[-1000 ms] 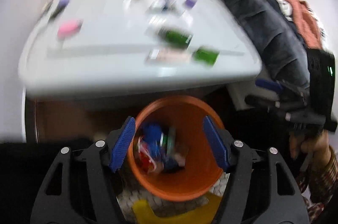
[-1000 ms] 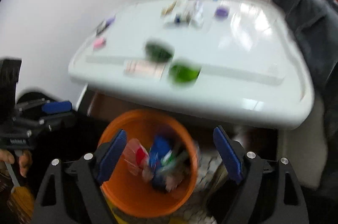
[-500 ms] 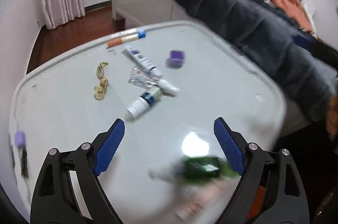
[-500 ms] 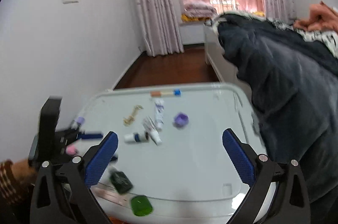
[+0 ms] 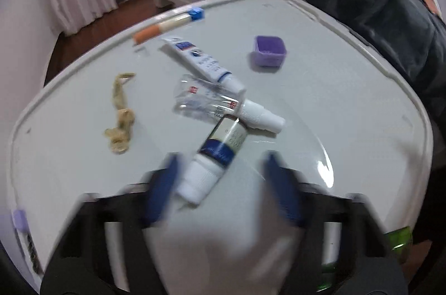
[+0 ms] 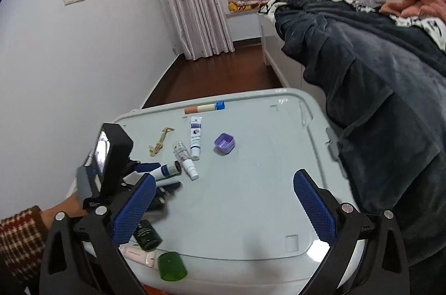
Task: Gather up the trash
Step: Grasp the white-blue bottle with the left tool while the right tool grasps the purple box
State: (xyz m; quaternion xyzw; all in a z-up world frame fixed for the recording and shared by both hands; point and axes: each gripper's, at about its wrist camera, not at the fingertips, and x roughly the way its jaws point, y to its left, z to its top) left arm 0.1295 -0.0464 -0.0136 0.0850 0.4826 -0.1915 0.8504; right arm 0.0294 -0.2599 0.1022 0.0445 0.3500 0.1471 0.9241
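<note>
The left gripper (image 5: 220, 189) sat low over the table (image 5: 348, 111), its jaws just closing round the cap end of the blue-banded bottle (image 5: 216, 155); pads not yet pressing, so likely lining up a pick. The right gripper (image 6: 223, 208) hung wide open & empty, prob. waiting, 2 green items (image 6: 171, 265) near the table's front edge.

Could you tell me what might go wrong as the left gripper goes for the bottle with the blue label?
1. The left gripper has just been closing, with the blue-label bottle between its fingers; its white cap end is round and may roll or squirt out.
2. The bottle's far end lies against the clear wrapper and white spray bottle; lifting could drag them along.
3. The green cup sits at the table edge; a bump could knock it off.
</note>
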